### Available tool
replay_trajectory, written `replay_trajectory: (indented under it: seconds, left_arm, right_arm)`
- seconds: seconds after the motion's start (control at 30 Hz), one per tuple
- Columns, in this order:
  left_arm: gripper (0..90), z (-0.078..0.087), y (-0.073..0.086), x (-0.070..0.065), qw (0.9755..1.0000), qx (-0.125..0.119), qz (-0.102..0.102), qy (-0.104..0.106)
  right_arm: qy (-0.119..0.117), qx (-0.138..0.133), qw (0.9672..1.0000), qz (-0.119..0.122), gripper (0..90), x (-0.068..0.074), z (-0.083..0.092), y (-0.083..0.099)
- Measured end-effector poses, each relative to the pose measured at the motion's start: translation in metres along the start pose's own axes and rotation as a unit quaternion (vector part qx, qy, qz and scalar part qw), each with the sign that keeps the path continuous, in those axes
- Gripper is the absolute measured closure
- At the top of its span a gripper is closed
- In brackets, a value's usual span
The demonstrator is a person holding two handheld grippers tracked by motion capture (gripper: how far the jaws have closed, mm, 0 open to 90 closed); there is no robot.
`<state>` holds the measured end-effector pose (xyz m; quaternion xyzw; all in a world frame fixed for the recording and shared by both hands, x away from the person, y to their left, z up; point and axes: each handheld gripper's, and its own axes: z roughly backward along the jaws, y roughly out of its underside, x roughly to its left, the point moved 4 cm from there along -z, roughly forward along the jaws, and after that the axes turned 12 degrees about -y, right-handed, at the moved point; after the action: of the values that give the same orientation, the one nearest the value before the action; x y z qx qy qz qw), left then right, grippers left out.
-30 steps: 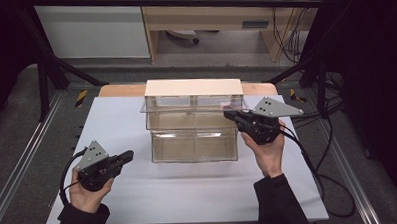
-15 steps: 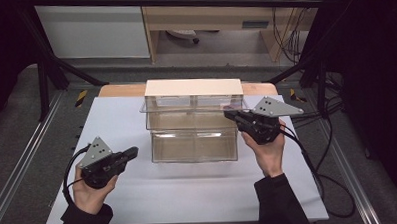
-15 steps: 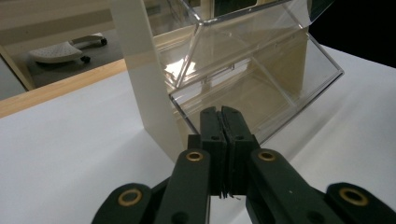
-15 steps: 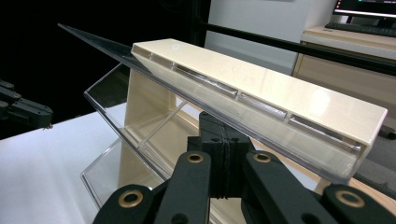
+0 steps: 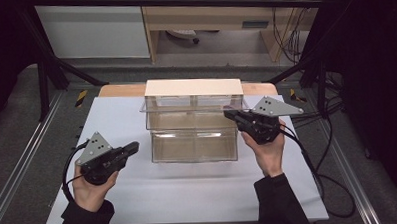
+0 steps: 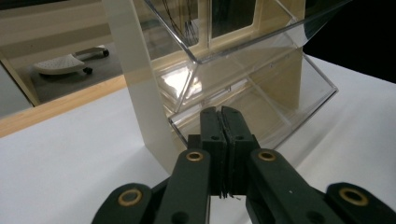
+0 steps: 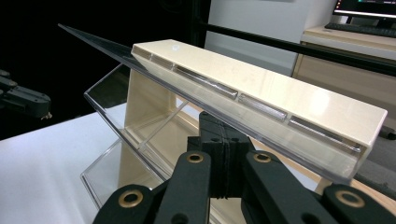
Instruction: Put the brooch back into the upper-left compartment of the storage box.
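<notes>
We see the clear two-tier plastic bin stand with its cream top and side panels (image 5: 194, 119) standing at the middle of the white table (image 5: 189, 192), toward the far edge, its slanted clear fronts facing us.

The left gripper (image 5: 131, 147) has moved over the last second. It sat low at the near left of the table, and it now stands farther in and a little farther from us, with its tip just beside the near left corner of the stand's lower bin but still apart from it. In the left gripper view its black jaws (image 6: 223, 126) are pressed flat together with nothing between them, aimed at the cream side panel and the lower clear front.

The right gripper (image 5: 231, 114) has hardly shifted. It hovers at the stand's right end, level with the upper tier. In the right gripper view its jaws (image 7: 223, 140) are likewise closed on nothing, just under the clear upper lip and the cream top bar.

We judge that the left hand is closing in to match the right, so that both ends of the stand can be handled together. Neither gripper has a hold yet; both would have to spread their jaws first.
</notes>
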<state>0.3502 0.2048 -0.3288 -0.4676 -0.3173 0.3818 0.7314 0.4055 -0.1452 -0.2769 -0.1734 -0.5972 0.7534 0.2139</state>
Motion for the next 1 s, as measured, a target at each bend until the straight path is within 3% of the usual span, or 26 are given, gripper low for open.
replay_trajectory:
  seconds: [1.0]
  left_arm:
    - [88.5,-0.014,-0.041,-0.008,0.9996,-0.029,-0.003,0.003]
  right_arm:
    - [0.000,0.001,1.0000,0.000,90.0,0.000,0.000,-0.001]
